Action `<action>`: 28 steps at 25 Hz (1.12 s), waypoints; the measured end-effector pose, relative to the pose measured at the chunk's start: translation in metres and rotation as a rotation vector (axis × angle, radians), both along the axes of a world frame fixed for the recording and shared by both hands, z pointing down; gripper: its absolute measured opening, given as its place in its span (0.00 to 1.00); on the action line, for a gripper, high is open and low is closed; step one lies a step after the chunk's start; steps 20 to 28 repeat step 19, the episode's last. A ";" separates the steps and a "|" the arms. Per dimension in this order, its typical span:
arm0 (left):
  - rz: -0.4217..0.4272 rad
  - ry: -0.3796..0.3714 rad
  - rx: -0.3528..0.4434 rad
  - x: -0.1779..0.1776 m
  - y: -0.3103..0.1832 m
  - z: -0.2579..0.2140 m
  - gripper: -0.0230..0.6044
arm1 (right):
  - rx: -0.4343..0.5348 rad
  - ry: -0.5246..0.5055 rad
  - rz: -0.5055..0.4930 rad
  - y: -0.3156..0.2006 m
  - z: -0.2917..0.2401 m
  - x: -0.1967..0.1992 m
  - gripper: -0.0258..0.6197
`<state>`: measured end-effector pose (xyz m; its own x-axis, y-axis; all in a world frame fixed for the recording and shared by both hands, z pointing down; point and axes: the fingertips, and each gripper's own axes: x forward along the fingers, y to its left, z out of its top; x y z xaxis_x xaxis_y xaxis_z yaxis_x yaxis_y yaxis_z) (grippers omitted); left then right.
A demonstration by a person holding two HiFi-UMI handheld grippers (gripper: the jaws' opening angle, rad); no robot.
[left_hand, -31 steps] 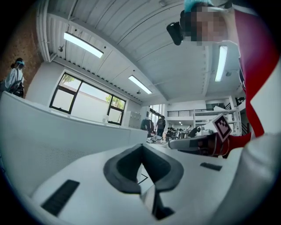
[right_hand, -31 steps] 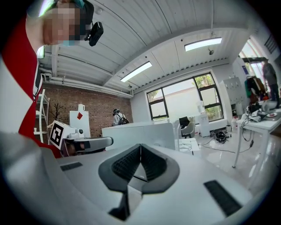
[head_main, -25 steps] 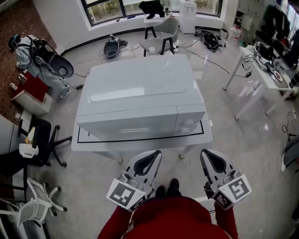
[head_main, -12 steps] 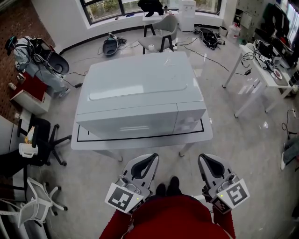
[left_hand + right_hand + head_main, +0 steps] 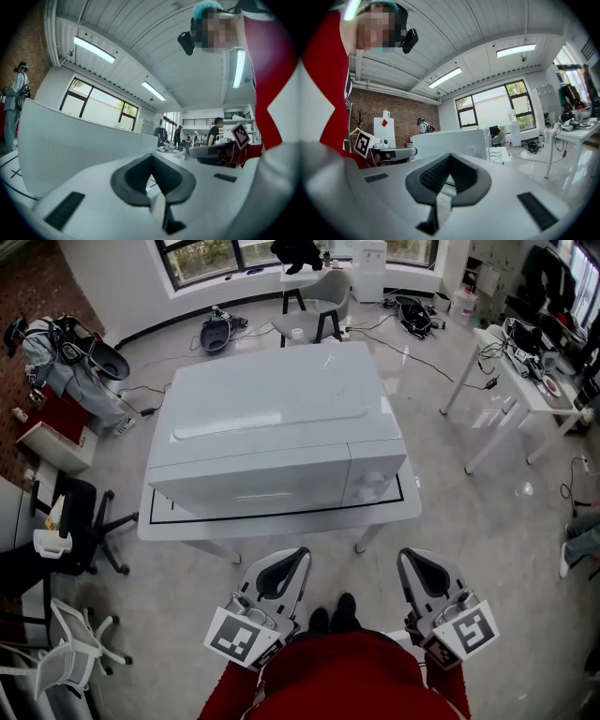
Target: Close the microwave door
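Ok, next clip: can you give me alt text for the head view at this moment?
A white microwave sits on a white table, its door looking shut. Nearer the camera, the left gripper and right gripper point toward it from the person's red top, both shut, empty and short of the table.

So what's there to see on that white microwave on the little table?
The microwave is a boxy, plain white appliance, glossy like painted metal or plastic, with a flat bare top. Its door looks shut, flush with the control panel at the front's right end. It stands upright and square on a small white table, inside a black outline marked there. Only the table touches it.
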<state>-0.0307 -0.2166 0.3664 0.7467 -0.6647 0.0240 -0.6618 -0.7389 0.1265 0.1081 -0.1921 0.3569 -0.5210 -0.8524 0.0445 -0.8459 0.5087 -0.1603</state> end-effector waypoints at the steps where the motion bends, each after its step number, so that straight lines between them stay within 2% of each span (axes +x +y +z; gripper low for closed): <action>1: 0.004 0.005 0.005 0.000 0.000 -0.001 0.05 | -0.008 0.005 0.006 0.001 0.002 0.001 0.06; 6: 0.015 0.027 0.032 0.003 0.000 -0.008 0.05 | -0.006 0.017 0.023 0.002 0.002 0.005 0.06; 9: 0.010 -0.003 -0.003 0.001 0.002 -0.002 0.05 | -0.022 0.018 0.030 0.004 0.006 0.007 0.06; 11: -0.002 0.008 -0.017 0.001 0.001 -0.004 0.05 | 0.006 0.019 0.027 0.002 0.001 0.005 0.06; 14: -0.003 0.010 0.001 -0.001 0.001 -0.003 0.05 | 0.017 0.021 0.025 0.001 0.000 0.005 0.06; 28: 0.000 -0.008 -0.020 0.001 0.002 0.004 0.05 | -0.011 0.037 0.026 0.004 0.008 0.007 0.06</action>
